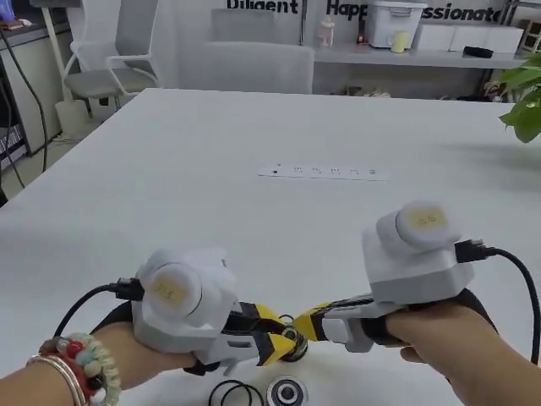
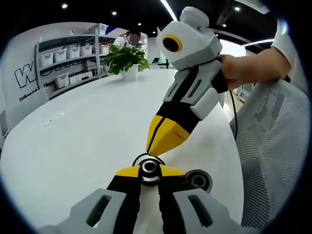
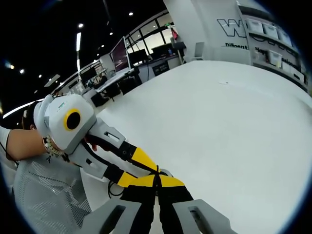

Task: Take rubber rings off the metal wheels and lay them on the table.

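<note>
Jaws, left gripper (image 2: 149, 171): pinching 1 metal wheel (image 2: 149, 166), lower centre of frame. Jaws, right gripper (image 2: 154, 149): pressed together, tip at that wheel's rubber ring (image 2: 138, 159). Handling: hold wheel firm, hook ring's edge, peel outward.

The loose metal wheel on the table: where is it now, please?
In the head view the loose metal wheel lies bottom centre, right of the black rubber rings, below the left gripper.

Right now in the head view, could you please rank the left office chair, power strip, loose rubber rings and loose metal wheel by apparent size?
1. left office chair, largest despite being farthest.
2. power strip.
3. loose rubber rings and loose metal wheel: nearly alike, both at the bottom edge, so unranked.
</note>
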`<action>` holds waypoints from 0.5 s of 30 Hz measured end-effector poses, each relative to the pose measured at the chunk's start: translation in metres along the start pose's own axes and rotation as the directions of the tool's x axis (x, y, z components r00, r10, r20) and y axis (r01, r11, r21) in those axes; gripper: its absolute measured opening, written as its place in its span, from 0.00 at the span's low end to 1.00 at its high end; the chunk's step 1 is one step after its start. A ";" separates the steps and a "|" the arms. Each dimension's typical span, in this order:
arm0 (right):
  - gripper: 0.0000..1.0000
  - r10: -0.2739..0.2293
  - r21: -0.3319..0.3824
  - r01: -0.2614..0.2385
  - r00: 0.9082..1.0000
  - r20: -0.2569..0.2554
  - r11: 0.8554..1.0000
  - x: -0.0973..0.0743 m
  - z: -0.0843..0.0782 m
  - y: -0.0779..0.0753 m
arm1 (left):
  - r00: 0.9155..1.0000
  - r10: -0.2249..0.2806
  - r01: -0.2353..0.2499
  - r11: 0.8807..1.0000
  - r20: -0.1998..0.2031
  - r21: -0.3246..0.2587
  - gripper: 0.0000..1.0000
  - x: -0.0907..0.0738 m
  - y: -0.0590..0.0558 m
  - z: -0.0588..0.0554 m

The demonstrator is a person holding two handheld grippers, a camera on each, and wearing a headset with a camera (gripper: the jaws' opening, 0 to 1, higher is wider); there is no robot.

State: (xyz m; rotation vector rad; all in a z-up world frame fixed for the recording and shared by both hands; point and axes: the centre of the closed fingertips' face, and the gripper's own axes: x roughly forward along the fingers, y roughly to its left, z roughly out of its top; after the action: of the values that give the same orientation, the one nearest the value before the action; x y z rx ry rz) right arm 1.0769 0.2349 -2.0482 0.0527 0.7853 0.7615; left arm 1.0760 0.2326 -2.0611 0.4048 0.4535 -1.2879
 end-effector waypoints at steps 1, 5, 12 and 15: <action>0.00 0.003 0.006 -0.003 1.000 0.003 1.000 0.000 0.001 0.000 | 1.000 -0.001 0.001 1.000 -0.005 0.002 0.09 0.000 0.000 0.000; 0.00 0.017 0.028 -0.018 1.000 0.026 0.999 -0.002 0.006 0.003 | 0.999 -0.025 0.025 0.999 0.020 -0.024 0.10 -0.007 -0.001 0.012; 0.00 0.017 0.040 -0.019 0.997 0.072 0.999 -0.009 0.019 0.003 | 0.995 -0.054 0.058 0.997 0.079 -0.049 0.32 -0.022 -0.004 0.037; 0.00 0.012 0.048 -0.017 0.996 0.093 0.999 -0.013 0.026 0.003 | 0.995 -0.055 0.059 0.997 0.086 -0.046 0.38 -0.028 -0.004 0.045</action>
State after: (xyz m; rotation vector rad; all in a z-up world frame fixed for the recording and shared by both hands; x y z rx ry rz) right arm 1.0862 0.2342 -2.0205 0.1372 0.7156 0.7482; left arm 1.0704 0.2311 -2.0084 0.2971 0.4266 -1.3410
